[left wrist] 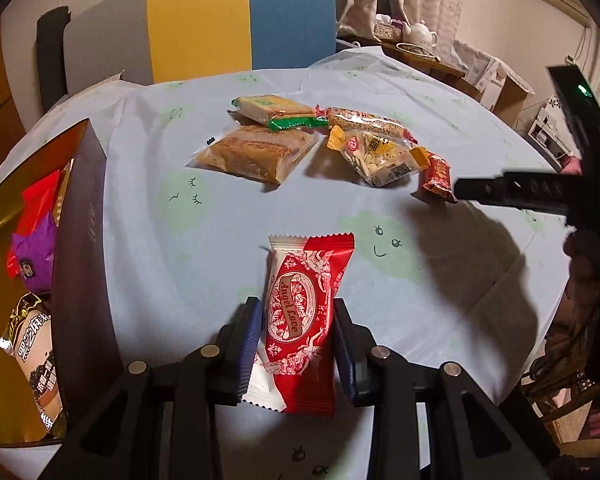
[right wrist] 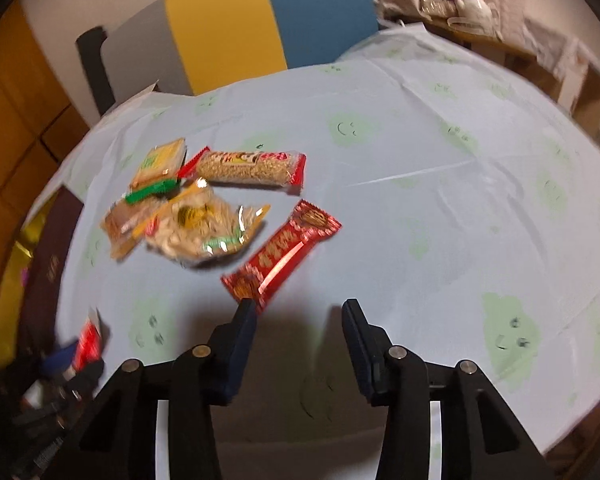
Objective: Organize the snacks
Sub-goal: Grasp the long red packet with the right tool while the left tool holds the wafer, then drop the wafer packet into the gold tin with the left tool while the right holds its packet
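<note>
Our left hand-held gripper [left wrist: 296, 320] squeezing the red and white snack pack [left wrist: 300, 320] just beside the dark box [left wrist: 80, 240], our right hand-held gripper [right wrist: 298, 316] empty with jaws apart, long red snack [right wrist: 282, 256] touching its left finger, other snacks [left wrist: 312, 144] piled farther from the box on the surface [left wrist: 440, 300]

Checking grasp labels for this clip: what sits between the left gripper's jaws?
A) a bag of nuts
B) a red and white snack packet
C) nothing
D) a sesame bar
B: in the left wrist view the left gripper has its jaws pressed on either side of the red and white snack packet, held above the tablecloth.
</note>
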Available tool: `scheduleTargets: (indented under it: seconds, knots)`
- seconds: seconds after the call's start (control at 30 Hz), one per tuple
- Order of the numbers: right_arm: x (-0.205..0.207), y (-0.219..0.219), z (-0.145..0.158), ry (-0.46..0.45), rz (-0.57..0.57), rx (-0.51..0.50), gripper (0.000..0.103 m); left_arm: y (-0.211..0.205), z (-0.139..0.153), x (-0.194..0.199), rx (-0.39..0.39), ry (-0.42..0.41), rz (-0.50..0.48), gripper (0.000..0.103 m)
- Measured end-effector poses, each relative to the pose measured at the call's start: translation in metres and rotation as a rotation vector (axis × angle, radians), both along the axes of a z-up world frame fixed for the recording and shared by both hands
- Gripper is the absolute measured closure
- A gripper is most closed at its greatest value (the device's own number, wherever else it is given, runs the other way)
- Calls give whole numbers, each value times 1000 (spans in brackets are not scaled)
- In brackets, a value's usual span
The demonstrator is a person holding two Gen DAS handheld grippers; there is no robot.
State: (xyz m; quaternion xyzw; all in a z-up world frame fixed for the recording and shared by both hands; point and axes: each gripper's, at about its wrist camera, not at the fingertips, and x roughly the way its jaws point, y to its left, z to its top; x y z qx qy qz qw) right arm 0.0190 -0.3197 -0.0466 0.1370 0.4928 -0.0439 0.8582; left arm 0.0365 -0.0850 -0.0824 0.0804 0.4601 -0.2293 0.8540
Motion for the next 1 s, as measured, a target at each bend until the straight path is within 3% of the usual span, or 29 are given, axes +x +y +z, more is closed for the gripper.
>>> scheduleTargets:
  seconds: [0.17,0.33,0.4,0.53,0.7,0.87,1.0]
  knots:
    - [24,0,0,12,-51,31,57,1,0,1,-11,-1,5,68]
    - [50,6,-12,73,-59,-11,58,2,0,-2,-9,-9,6,68]
    - [53,11,-12,75,-41,-71,77,2,0,-3,-12,-10,7,68]
    - [39,25,-10,73,38,-133,80,3,0,-3,-13,-11,8,68]
    - [9,37,-12,85,140,-141,80,-1,3,-2,5,-15,7,70]
    - [1,41,-11,83,172,-171,80,7,20,-2,-43,-13,23,74]
    - [-6,48,-13,75,188,-210,80,30,57,-5,-133,-59,60,74]
